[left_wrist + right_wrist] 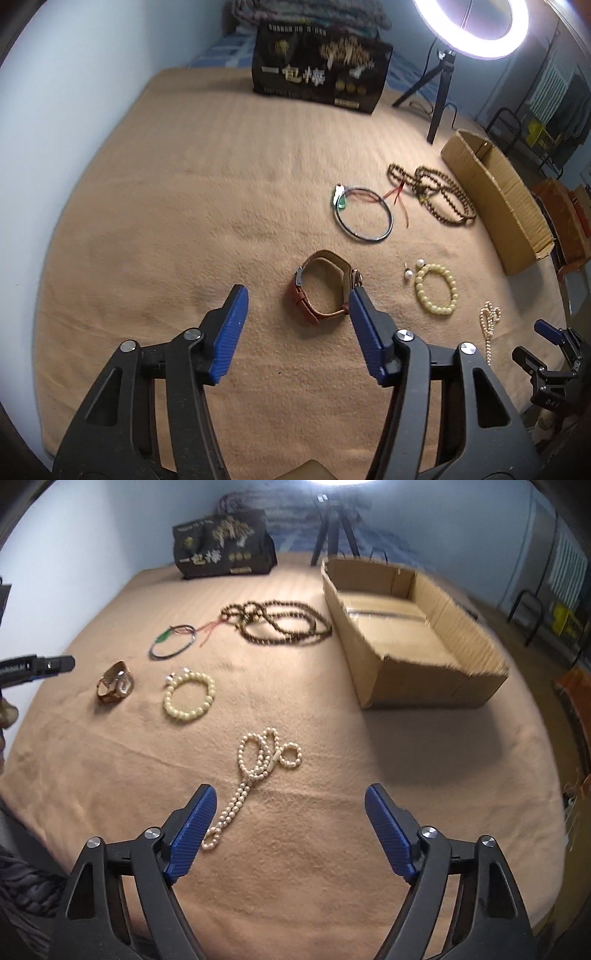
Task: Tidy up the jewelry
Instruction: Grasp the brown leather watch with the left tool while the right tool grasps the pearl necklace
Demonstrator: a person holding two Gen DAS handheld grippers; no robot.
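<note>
Jewelry lies on a tan blanket. A brown leather watch sits just ahead of my open, empty left gripper; it also shows in the right wrist view. A pale bead bracelet, a metal bangle and a long brown bead necklace lie beyond. A pearl necklace lies just ahead of my open, empty right gripper. An open cardboard box stands at the right.
A black printed bag stands at the back of the blanket. A ring light on a tripod stands behind the box. Two small pearl earrings lie by the bead bracelet. The wall runs along the left.
</note>
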